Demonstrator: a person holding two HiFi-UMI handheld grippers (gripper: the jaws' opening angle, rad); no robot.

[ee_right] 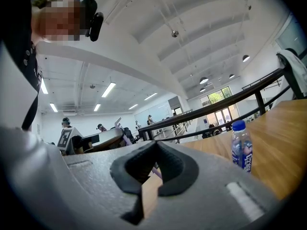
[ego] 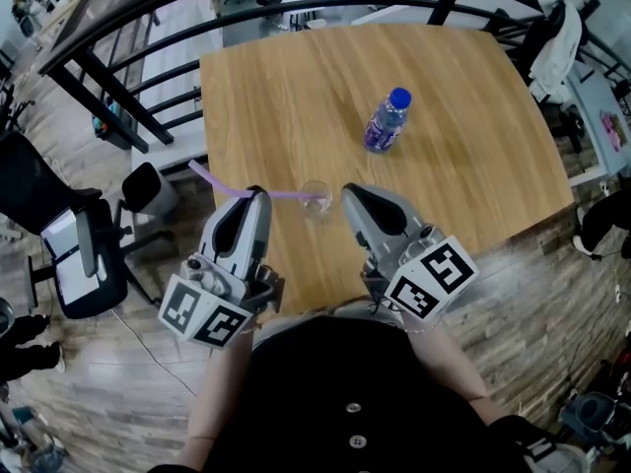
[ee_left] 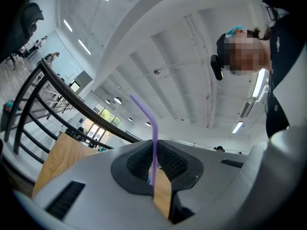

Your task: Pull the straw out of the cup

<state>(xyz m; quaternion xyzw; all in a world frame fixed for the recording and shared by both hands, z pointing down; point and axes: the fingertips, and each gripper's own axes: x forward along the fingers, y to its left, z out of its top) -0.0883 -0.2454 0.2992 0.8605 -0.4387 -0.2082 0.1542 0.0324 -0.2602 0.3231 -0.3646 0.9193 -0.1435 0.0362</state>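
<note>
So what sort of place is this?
Probably a big open office or lab hall. A wooden table stands beside a black railing, there is an office chair close by, long ceiling lights overhead, and other people further off.

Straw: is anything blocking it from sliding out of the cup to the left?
Nothing visible does. The straw leans left out of the cup, pinched in the left hand-held gripper; past it the way is open.
</note>
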